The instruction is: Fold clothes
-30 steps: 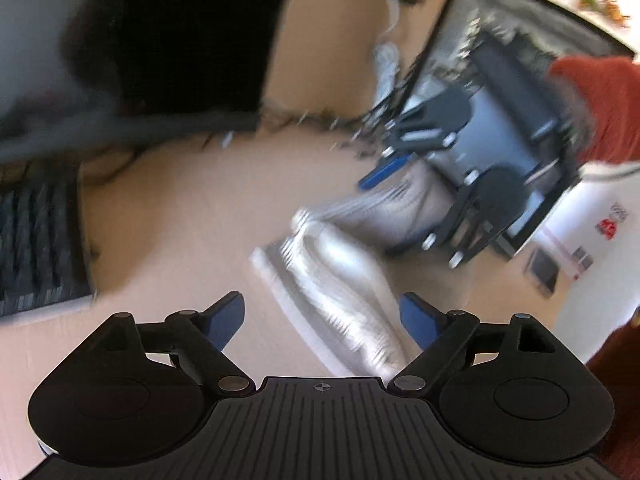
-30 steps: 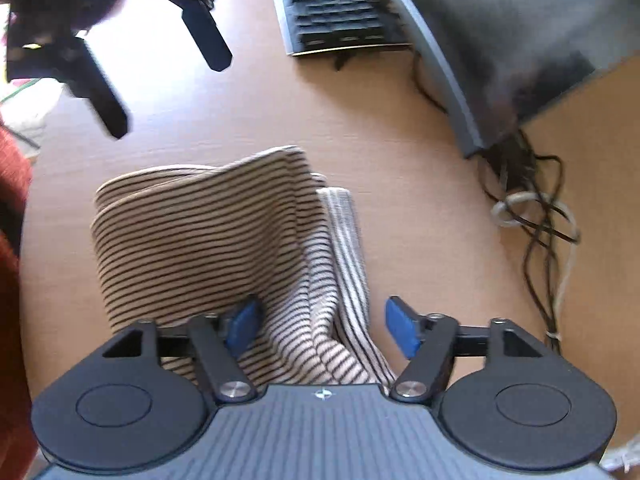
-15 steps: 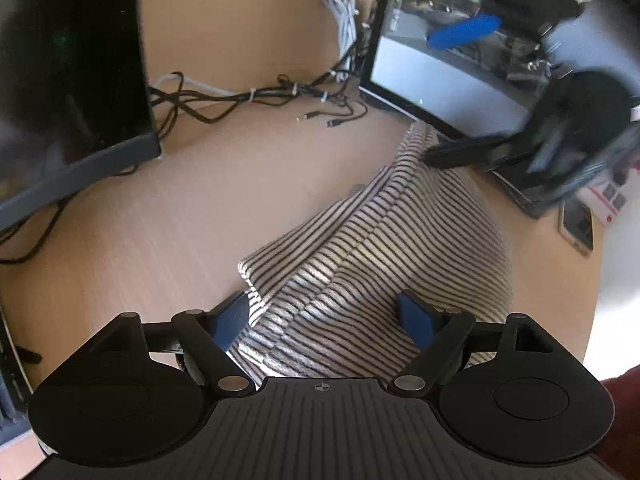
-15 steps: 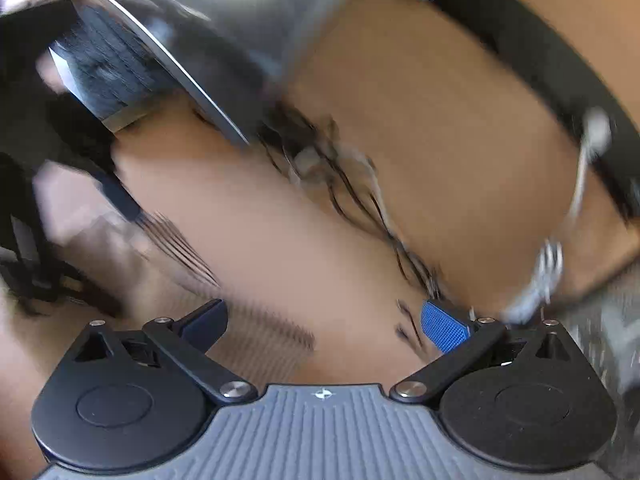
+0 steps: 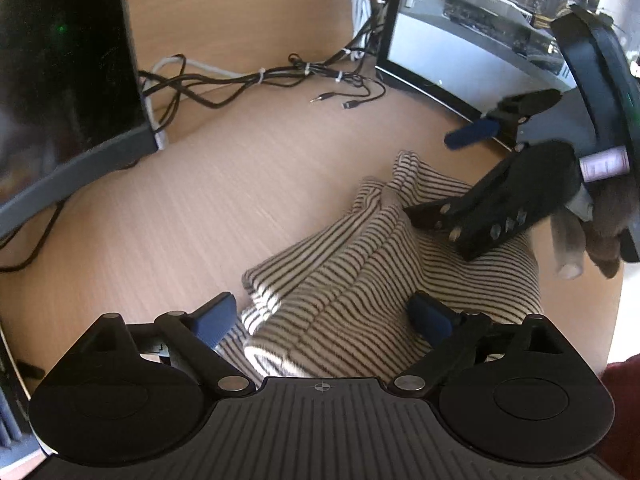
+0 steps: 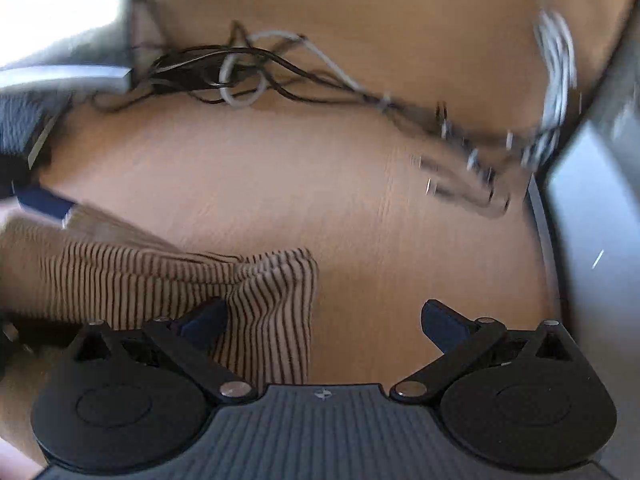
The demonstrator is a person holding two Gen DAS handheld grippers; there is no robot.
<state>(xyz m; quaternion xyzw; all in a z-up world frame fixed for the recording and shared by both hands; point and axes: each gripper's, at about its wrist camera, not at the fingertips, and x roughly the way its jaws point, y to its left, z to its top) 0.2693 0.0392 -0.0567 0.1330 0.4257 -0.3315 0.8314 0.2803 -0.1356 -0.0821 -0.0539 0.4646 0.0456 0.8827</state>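
— Both grippers have swung in since a moment ago; left gripper (image 5: 324, 316) now straddles the striped garment (image 5: 384, 280), jaws wide, gripping nothing.

— Right gripper (image 6: 324, 320) likewise agape at the bundle's far end, mid-desk (image 5: 240, 208). Closing on one layer could unravel it.

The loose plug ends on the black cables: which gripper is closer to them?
Right. The right gripper is at the shirt's far corner, toward the plug ends; the left gripper sits at its near edge.
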